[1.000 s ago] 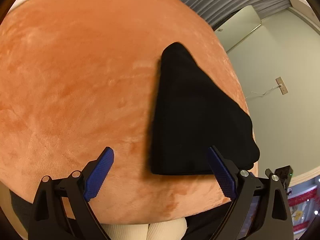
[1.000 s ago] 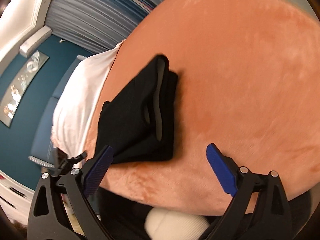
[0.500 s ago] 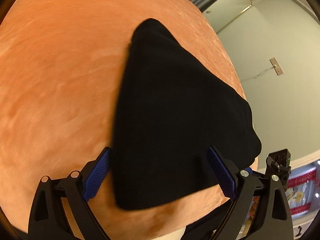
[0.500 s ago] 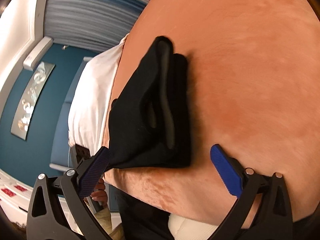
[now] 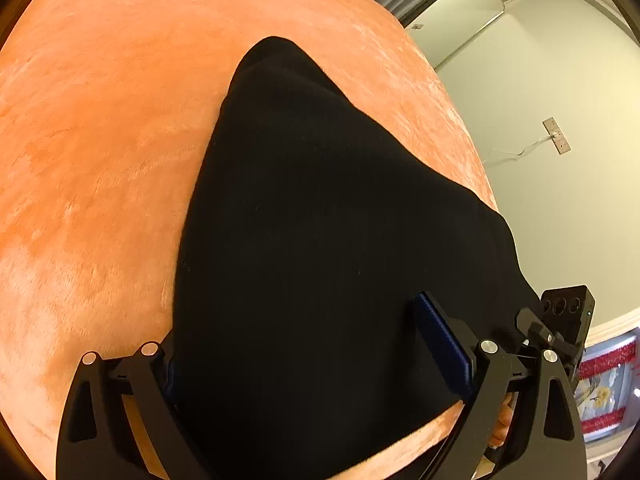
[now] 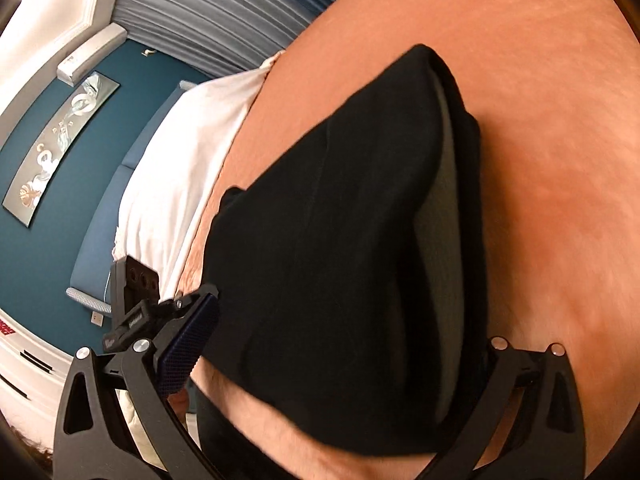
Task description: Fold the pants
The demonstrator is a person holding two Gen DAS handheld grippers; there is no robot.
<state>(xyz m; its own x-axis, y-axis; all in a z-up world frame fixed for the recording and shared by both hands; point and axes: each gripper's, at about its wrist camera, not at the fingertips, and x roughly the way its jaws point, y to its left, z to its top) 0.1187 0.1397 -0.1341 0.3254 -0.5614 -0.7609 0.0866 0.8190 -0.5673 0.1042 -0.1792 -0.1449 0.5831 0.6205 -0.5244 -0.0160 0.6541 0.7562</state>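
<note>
Orange plush cover (image 5: 100, 152); both tools spread wide, apparently straddling folded pants (image 5: 320, 240).

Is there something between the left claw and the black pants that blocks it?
Nothing visible does. The left claw stands open directly over the folded black pants on the orange blanket; the fabric fills the gap between its fingers, with no other object there.

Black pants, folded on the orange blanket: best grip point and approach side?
Grip the pants at the near edge, coming low from the bed's front. The stacked layers end there, so both open grippers, left gripper and right gripper, can pinch the full stack.
</note>
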